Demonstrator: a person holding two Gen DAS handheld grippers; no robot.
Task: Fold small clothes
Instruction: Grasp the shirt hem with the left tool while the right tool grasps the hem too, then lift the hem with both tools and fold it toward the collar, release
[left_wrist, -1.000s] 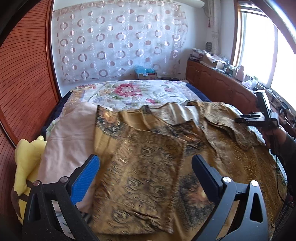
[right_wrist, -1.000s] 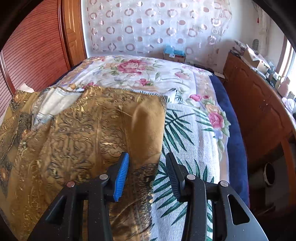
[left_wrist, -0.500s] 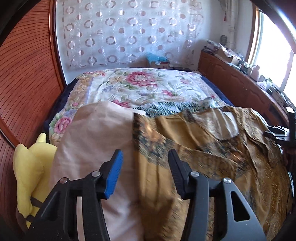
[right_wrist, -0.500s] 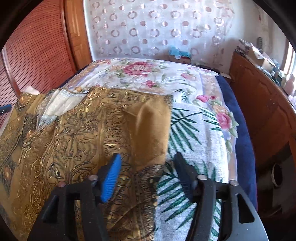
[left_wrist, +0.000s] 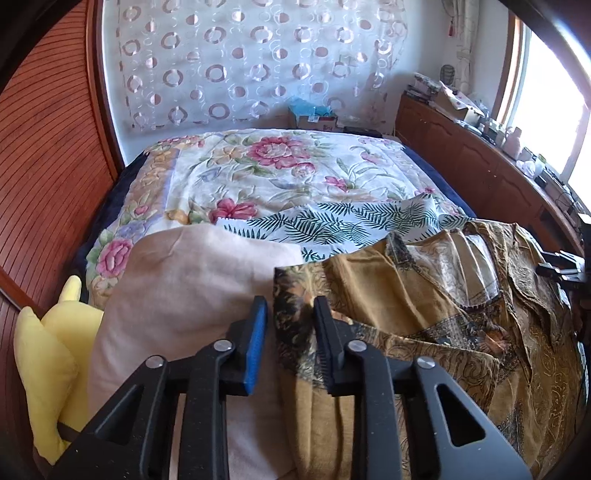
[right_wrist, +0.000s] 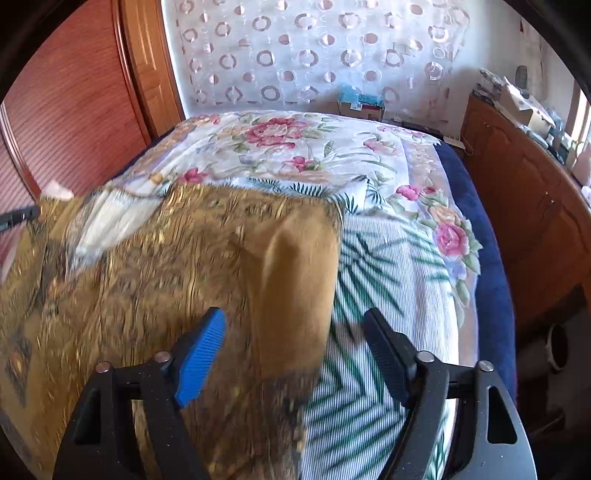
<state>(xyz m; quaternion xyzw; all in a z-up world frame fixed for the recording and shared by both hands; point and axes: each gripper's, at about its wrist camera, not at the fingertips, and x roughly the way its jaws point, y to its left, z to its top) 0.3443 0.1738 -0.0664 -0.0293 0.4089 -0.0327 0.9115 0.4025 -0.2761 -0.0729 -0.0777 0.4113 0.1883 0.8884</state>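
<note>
1. Left of the left gripper's (left_wrist: 290, 334) jaws lies a yellow plush toy (left_wrist: 48, 369), and a pale pink pillow (left_wrist: 184, 295) runs under and just beside the blue-padded finger (left_wrist: 256, 347).
2. The left gripper's jaws are narrowed to a slim gap over the dark-bordered corner of the gold patterned garment (left_wrist: 424, 325). Whether the cloth is pinched or only lies beneath the gap cannot be told from this angle.
3. Right of those jaws the garment spreads across the bed, its pale lining showing near the collar. A white palm-leaf cloth (left_wrist: 332, 225) sits beyond it, on the floral bedspread (left_wrist: 266, 166).
4. In the right wrist view, the garment fills everything left of the right gripper (right_wrist: 293, 350) and reaches between its jaws. They are spread wide and grip nothing. A plain mustard panel's edge falls midway between the fingers, and the palm-leaf cloth lies under the right finger. This view is smeared by motion, so fine detail is uncertain.
5. The fabric looks thin, light and limp, probably a little slick. It should drape and slide rather than hold a crease, so a lift by 1 corner would likely let it sag.
6. The sensible holds are the 2 outer edges: the bordered corner at the left jaws and the mustard edge between the right jaws, with both taken near the hem.
</note>
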